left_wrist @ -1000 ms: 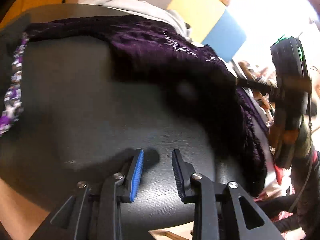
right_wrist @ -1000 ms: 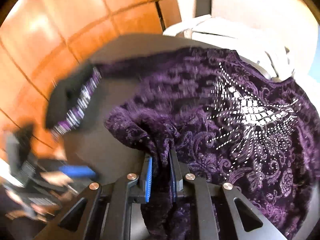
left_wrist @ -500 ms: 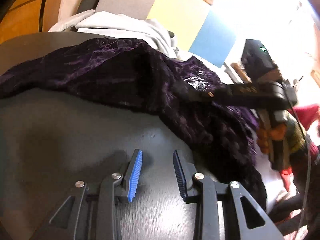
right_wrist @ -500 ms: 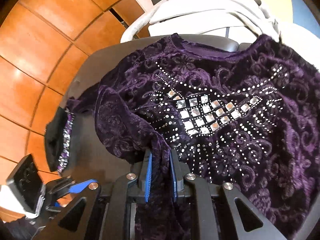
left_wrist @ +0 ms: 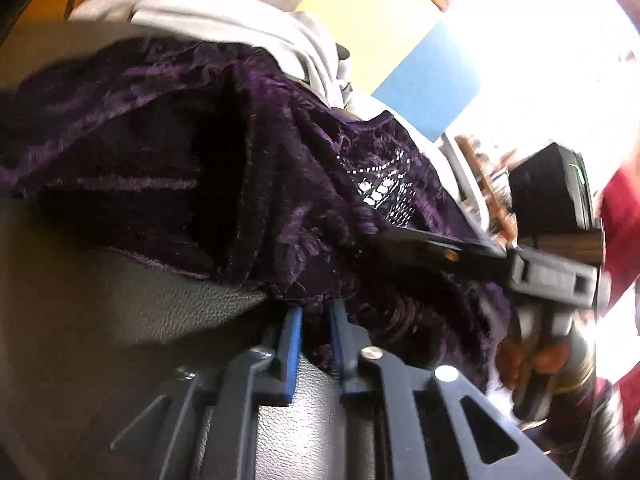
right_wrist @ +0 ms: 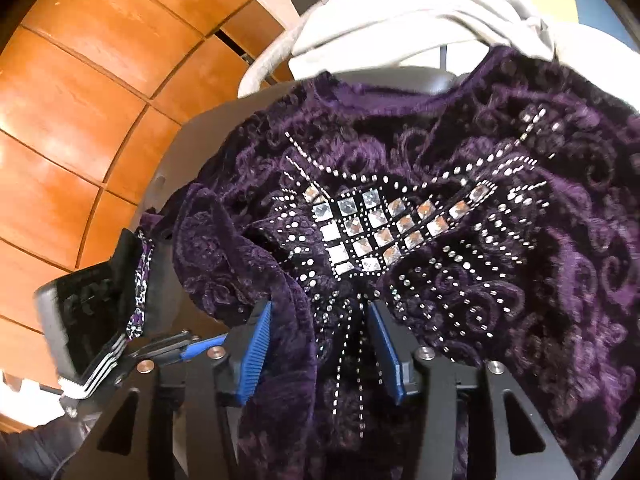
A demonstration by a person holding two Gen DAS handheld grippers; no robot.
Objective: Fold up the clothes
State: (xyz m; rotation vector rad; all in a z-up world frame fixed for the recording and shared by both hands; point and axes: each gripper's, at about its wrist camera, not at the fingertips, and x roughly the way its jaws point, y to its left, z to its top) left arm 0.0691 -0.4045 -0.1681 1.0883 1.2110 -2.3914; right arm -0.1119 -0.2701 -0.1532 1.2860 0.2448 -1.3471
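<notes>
- Closest in, on our left wrist view, the left gripper [left_wrist: 314,320] is closing its jaws, and a fold of the purple velvet top [left_wrist: 280,184] sits right between the blue pads, which already look to be pinching its near hem.
- Under that gripper we see the dark leather-textured table [left_wrist: 120,300], bare on the near side, with the top's hem lying across it just ahead of the fingertips.
- Over on the right wrist view, the right gripper [right_wrist: 324,344] is opening its jaws; the purple velvet top [right_wrist: 500,264] runs down between the pads, which stand clear of the cloth on both sides.
- The top is spread face up on the table [right_wrist: 188,132], and its rhinestone panel [right_wrist: 380,236] sits just beyond the right gripper's tips.
- Its long axis runs away from us here: the hem end drops toward the gripper, the neckline [right_wrist: 384,92] points to the far edge of the table.
- To the left, a bunched sleeve [right_wrist: 224,264] of the top lies beside the left blue pad.
- Farther left we catch a black garment with a patterned trim [right_wrist: 140,276] at the table's edge.
- Farthest off, a heap of white clothes [right_wrist: 420,12] sits behind the neckline, with orange wood panelling [right_wrist: 80,80] beyond.
</notes>
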